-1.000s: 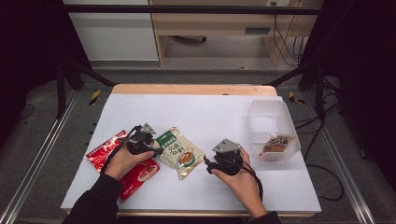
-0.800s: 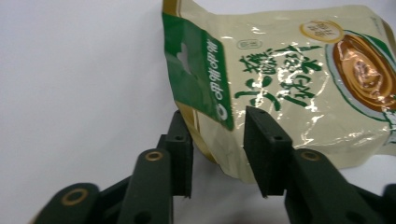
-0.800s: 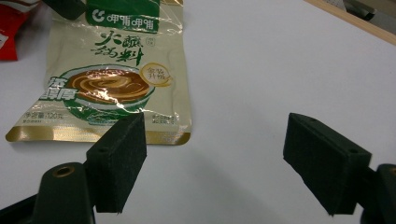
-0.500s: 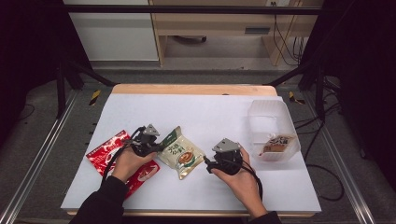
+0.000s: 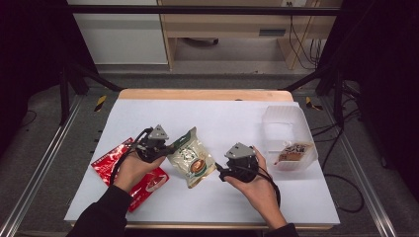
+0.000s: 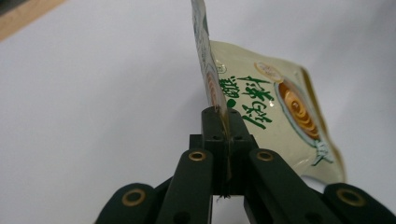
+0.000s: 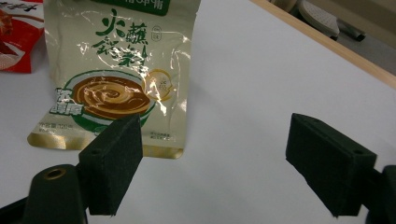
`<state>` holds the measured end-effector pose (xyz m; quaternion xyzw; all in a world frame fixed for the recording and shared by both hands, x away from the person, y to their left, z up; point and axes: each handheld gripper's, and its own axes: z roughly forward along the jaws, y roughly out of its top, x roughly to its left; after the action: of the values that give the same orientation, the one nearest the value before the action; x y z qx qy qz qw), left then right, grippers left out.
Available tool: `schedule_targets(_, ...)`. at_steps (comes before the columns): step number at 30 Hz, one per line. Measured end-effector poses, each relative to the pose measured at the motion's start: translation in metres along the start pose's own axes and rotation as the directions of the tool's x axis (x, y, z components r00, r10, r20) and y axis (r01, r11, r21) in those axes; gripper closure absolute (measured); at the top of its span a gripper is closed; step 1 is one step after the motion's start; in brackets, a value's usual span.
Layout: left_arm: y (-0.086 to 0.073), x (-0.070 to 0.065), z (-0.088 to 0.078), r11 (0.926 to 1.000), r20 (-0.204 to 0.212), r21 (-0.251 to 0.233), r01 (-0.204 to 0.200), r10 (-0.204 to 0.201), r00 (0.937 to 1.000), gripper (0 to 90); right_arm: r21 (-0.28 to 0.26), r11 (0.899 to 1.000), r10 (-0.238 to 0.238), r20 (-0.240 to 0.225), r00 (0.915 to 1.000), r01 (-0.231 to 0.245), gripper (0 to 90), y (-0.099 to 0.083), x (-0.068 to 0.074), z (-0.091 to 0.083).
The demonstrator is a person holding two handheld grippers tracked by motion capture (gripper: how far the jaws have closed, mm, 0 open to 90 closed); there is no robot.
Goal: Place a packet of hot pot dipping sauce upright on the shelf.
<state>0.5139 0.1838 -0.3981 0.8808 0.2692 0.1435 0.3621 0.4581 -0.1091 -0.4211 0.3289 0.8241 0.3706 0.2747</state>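
Our left gripper [image 5: 170,146] has just closed its jaws on the top edge of the cream sauce pouch [image 5: 190,158]; in the left gripper view the pads [image 6: 212,140] pinch the thin seam of the pouch [image 6: 261,112] between them. Our right gripper [image 5: 221,173] waits with its jaws wide apart, nothing between them, aimed at the pouch [image 7: 123,74] from its bottom end. The pouch sits near the middle of the white table [image 5: 222,123], closer to the front edge. A red packet [image 5: 148,182] lies toward the front left corner under our left forearm, and a clear plastic container [image 5: 286,128] holding one small packet stands by the right edge. We judge the pick-up to be under way. Next, we would carry the pouch toward the container's open top, keeping the pinch firm so the seam does not slip.
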Motion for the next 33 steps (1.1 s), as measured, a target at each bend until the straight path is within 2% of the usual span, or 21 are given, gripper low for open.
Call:
schedule_targets(7, 0.023, -0.018, -0.02, 0.9958, 0.019, -0.036, -0.084, 0.084, 0.9963, 90.0, -0.012, 0.999, -0.031, -0.031, 0.999, 0.031, 15.1, 0.008, -0.001, -0.012)
schedule_targets(9, 0.03, -0.023, -0.026, 0.9925, 0.023, -0.044, -0.114, 0.115, 0.9931, 90.0, -0.011, 0.999, -0.051, -0.046, 0.9977, 0.05, 16.2, 0.01, -0.001, -0.017)
schedule_targets(12, 0.037, -0.03, -0.034, 0.9881, 0.051, -0.057, -0.143, 0.146, 0.988, 90.0, -0.016, 0.998, -0.069, -0.049, 0.9964, 0.068, 19.5, 0.016, -0.001, -0.024)
schedule_targets(17, 0.04, -0.036, -0.038, 0.98, 0.063, -0.045, -0.194, 0.196, 0.9785, 90.0, -0.022, 0.994, -0.109, -0.059, 0.9922, 0.108, 23.5, 0.025, 0.0, -0.034)
schedule_targets(21, 0.036, -0.036, -0.038, 0.9788, 0.077, -0.054, -0.197, 0.201, 0.9765, 90.0, -0.018, 0.988, -0.155, -0.079, 0.9847, 0.154, 26.9, 0.034, 0.001, -0.036)
schedule_targets(26, 0.036, -0.036, -0.04, 0.9778, 0.096, -0.061, -0.2, 0.205, 0.974, 90.0, 0.003, 0.982, -0.189, -0.112, 0.9756, 0.19, 31.8, 0.045, -0.001, -0.033)
schedule_targets(33, 0.036, -0.038, -0.042, 0.9737, 0.114, -0.061, -0.22, 0.225, 0.9676, 90.0, 0.033, 0.967, -0.244, -0.164, 0.9558, 0.252, 41.8, 0.06, -0.001, -0.022)
